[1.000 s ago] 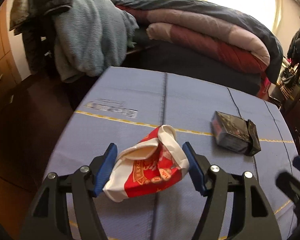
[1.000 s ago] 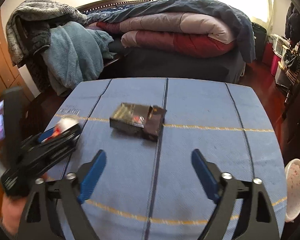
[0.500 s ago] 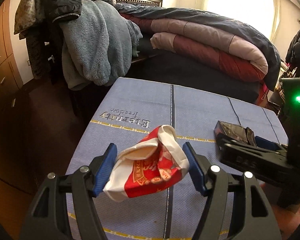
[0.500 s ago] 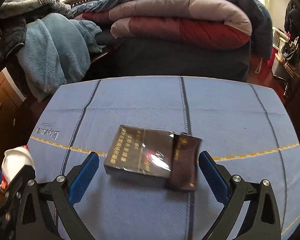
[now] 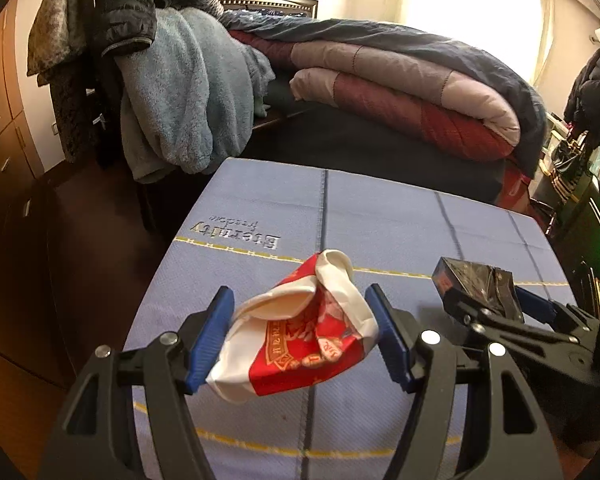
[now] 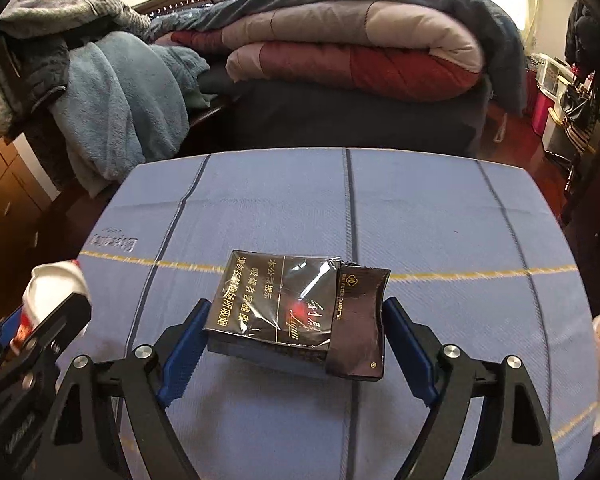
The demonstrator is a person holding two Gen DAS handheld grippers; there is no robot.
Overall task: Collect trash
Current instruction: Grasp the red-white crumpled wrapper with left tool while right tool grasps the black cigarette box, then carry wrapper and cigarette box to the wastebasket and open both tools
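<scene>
The left gripper is clamped on a crumpled red-and-white paper cup, its blue pads pressing the cup's two sides and holding it clear above the blue woven tablecloth with dark stripes and thin yellow lines. To the right of the cup, a dark, cellophane-wrapped cigarette pack with gold lettering lies flat on the tablecloth, its flip lid hanging open on the side away from the cup. The right gripper straddles this pack: its jaws have just been closing, with the pack between them, the left pad touching or nearly touching the pack's near corner, the right pad just beside the open lid with a small gap visible, so the fingers stand apart rather than gripping. Beyond the tablecloth's far edge is a bed stacked with a folded red, pink and navy quilt, and a light-blue fleece blanket hangs off the tablecloth's far left corner.
</scene>
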